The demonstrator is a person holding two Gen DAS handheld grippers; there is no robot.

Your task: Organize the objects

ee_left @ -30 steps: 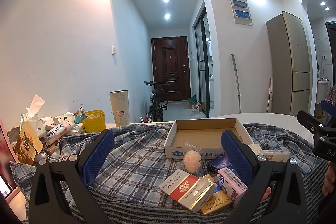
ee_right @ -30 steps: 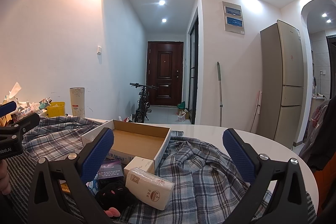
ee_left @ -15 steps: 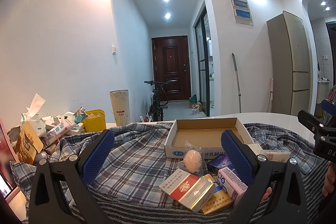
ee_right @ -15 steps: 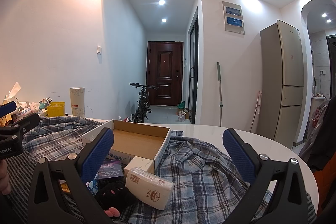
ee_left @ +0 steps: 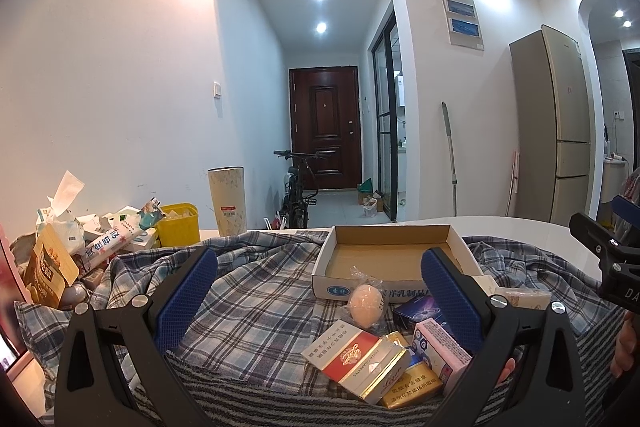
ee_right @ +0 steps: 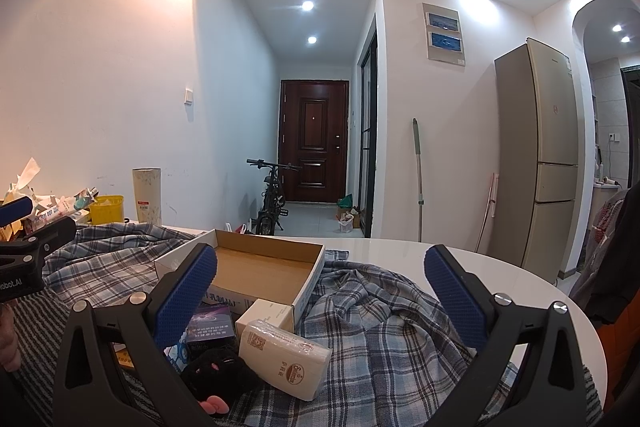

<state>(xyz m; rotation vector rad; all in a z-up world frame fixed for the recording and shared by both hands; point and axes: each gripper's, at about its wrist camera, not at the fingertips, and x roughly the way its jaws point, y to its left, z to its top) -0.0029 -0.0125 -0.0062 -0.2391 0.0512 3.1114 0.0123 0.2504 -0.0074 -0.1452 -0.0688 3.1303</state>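
An empty shallow cardboard box [ee_left: 394,261] [ee_right: 260,273] lies on plaid cloth [ee_left: 256,291] [ee_right: 384,323]. In front of it lie a wrapped egg [ee_left: 365,307], a red-and-white cigarette pack [ee_left: 352,357], a gold pack [ee_left: 412,385], a pink box [ee_left: 440,349] and a dark blue box [ee_left: 414,311] [ee_right: 210,321]. The right wrist view also shows a white tissue pack [ee_right: 282,357] and a black plush toy [ee_right: 218,375]. My left gripper [ee_left: 318,291] is open above the pile, holding nothing. My right gripper [ee_right: 320,291] is open and empty, right of the box.
Clutter of packets and bags [ee_left: 72,247], a yellow tub [ee_left: 178,225] and a tall paper cylinder [ee_left: 227,201] stand at the table's left. The white round table [ee_right: 500,279] shows at right. A fridge [ee_right: 536,163], mop and bicycle [ee_left: 298,187] stand beyond.
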